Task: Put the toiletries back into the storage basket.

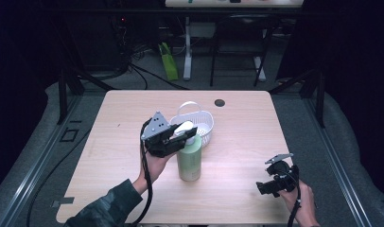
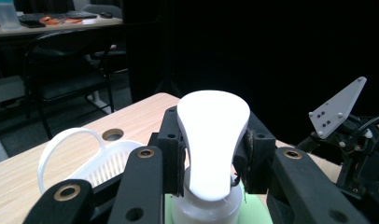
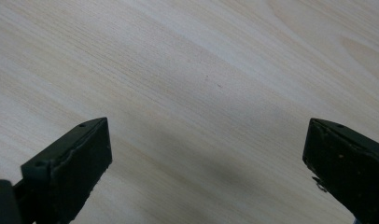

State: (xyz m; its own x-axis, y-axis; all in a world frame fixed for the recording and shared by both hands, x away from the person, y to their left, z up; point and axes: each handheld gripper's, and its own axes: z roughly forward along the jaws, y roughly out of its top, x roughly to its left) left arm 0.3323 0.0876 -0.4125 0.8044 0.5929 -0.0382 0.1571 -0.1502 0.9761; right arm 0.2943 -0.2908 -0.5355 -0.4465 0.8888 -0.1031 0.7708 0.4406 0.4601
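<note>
A pale green bottle (image 1: 189,161) with a white pump head (image 1: 184,127) stands upright near the middle of the wooden table (image 1: 237,142). My left gripper (image 1: 183,134) is shut on that pump head (image 2: 213,140); both black pads press its sides in the left gripper view. Just behind the bottle sits a white plastic basket (image 1: 199,120) with a loop handle (image 2: 68,140). My right gripper (image 1: 268,187) rests low at the table's front right. In the right gripper view its jaws stand wide apart over bare wood (image 3: 201,107) and hold nothing.
A round cable hole (image 1: 220,102) lies in the table's far edge. Beyond the table are desk legs, a chair and a green bag (image 1: 168,61) on the floor. The other gripper's grey plate (image 2: 337,109) shows at the right of the left gripper view.
</note>
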